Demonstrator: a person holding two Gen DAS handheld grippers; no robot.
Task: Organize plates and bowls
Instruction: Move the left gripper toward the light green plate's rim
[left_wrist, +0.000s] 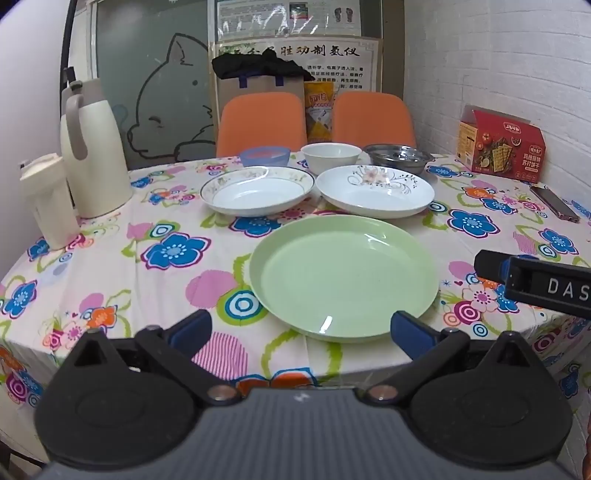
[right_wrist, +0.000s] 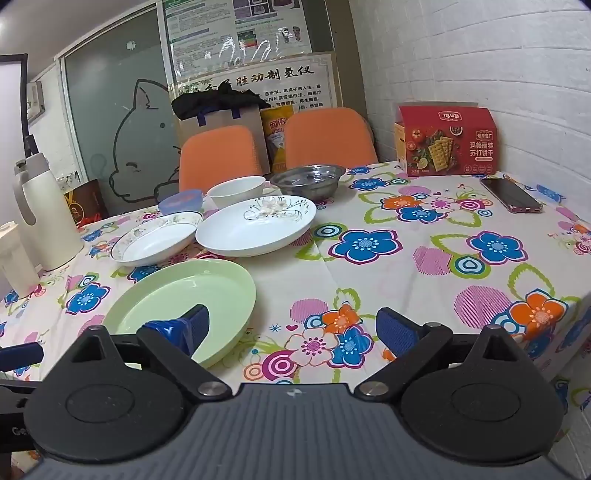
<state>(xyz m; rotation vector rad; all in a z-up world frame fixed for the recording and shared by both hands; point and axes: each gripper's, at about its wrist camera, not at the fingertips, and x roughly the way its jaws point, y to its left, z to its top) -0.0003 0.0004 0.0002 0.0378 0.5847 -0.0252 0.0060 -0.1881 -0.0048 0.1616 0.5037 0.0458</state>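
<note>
even indoor light from overhead, soft faint shadows under dishes. small white glints on the green plate (left_wrist: 343, 275) and glare on the laminated poster (right_wrist: 240, 51). fisheye bends the edges; corners go dark; slightly soft overall.

We note the right gripper (right_wrist: 291, 328) low over the desk (right_wrist: 388, 266), jaws wide, nothing between them; green plate (right_wrist: 177, 299) beside the left jaw; two white plates (right_wrist: 255, 225) beyond; steel bowl (right_wrist: 308, 179) behind; phone (right_wrist: 511, 195) far right.
</note>
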